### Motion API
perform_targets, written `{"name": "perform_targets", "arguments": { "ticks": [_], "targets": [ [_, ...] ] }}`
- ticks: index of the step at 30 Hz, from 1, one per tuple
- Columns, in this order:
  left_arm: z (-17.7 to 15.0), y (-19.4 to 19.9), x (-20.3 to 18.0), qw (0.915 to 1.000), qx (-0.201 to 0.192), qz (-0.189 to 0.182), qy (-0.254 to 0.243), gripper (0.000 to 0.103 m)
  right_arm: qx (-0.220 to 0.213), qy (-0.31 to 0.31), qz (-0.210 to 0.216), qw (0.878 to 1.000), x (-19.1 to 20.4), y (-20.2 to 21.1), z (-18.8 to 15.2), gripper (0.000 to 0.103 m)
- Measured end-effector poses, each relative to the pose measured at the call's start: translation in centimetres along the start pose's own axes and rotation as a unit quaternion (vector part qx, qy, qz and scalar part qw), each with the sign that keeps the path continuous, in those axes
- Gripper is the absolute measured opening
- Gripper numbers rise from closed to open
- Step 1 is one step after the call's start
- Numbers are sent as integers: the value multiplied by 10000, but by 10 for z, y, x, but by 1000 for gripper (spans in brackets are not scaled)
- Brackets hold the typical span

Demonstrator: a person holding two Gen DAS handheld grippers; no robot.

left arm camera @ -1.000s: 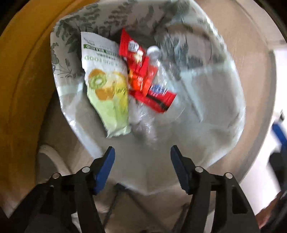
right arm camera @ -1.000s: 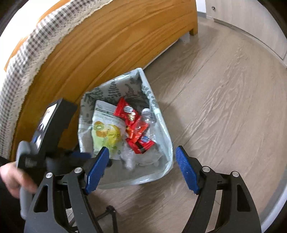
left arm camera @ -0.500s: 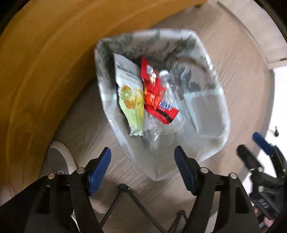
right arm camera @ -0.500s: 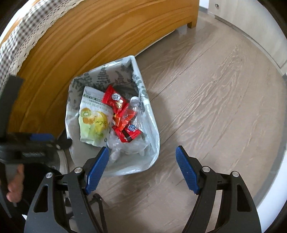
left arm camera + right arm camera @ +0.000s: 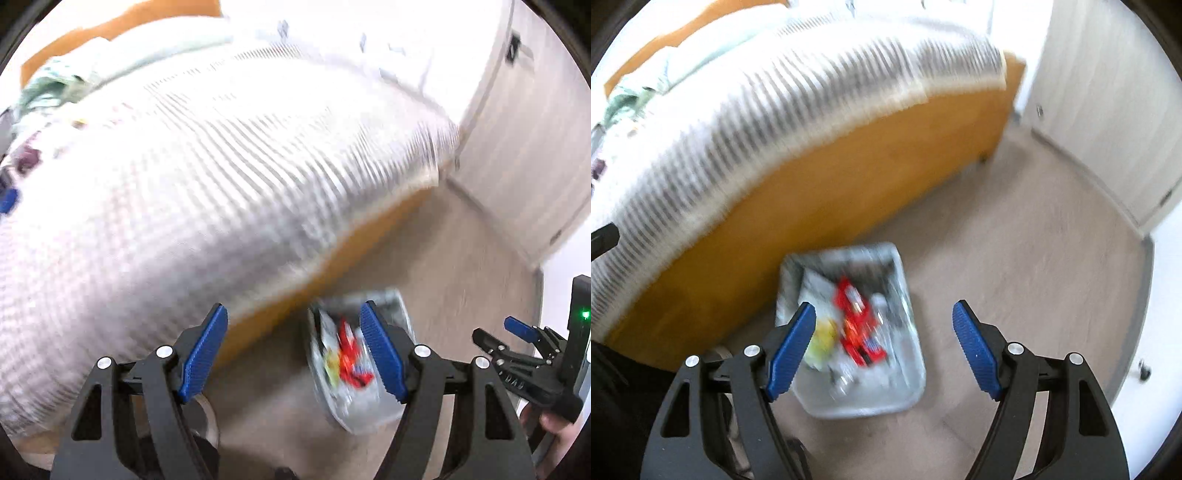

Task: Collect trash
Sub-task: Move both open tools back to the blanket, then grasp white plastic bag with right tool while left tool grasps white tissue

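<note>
A bin lined with a leaf-print bag (image 5: 903,393) stands on the floor beside the bed; it also shows in the left wrist view (image 5: 365,419). Inside lie red wrappers (image 5: 855,321), a green-and-yellow snack bag (image 5: 822,334) and a clear plastic bottle (image 5: 882,325). My left gripper (image 5: 293,354) is open and empty, raised well above the bin. My right gripper (image 5: 882,350) is open and empty, high over the bin. The right gripper also shows at the right edge of the left wrist view (image 5: 517,339). Both views are blurred.
A bed with a checked cover (image 5: 221,155) and an orange wooden frame (image 5: 820,192) fills the left side. Pale cupboard doors (image 5: 1108,110) stand at the right. Wood-look floor (image 5: 1034,266) lies around the bin. A shoe (image 5: 205,417) shows under the left gripper.
Both grippers have lifted up and away from the bin and tilted toward the bed. The bin looks smaller and lower in both views. The bed top has come into view.
</note>
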State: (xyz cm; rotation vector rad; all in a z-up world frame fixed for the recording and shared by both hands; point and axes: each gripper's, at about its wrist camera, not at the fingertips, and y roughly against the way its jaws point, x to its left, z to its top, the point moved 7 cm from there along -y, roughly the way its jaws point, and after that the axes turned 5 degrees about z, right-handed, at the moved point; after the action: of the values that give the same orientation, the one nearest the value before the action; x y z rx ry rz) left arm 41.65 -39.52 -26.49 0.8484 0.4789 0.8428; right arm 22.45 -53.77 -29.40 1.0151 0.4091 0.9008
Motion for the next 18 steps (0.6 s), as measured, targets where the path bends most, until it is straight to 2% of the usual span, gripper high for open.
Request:
{"name": "perform_targets", "arguments": {
  "ticks": [3,6,7,10,13,15,17,18],
  "targets": [
    [21,37,53,9985,-495,61,243,75,-452,200,198,9986,38,25,31,73],
    [33,65,114,9941,-941,301,446,76,-863,592,-84,9945,75,40,58,73],
    [36,72,133,9924,-1046,370,530,76,-962,646,-23,9933,90,43,66,73],
    [39,90,210,9832,-1370,711,972,76,-1097,827,509,9892,138,49,82,73],
    [40,90,273,9747,-1503,960,1347,76,-1292,1167,784,9816,198,51,96,73],
    [37,88,324,9644,-1545,1121,1828,76,-1338,1394,882,9772,235,47,102,73],
    [38,86,368,9549,-1534,1123,2281,76,-1327,1586,1005,9732,272,41,109,73],
    [35,86,381,9530,-1534,1120,2362,76,-1325,1673,1125,9705,293,37,113,73]
  ]
}}
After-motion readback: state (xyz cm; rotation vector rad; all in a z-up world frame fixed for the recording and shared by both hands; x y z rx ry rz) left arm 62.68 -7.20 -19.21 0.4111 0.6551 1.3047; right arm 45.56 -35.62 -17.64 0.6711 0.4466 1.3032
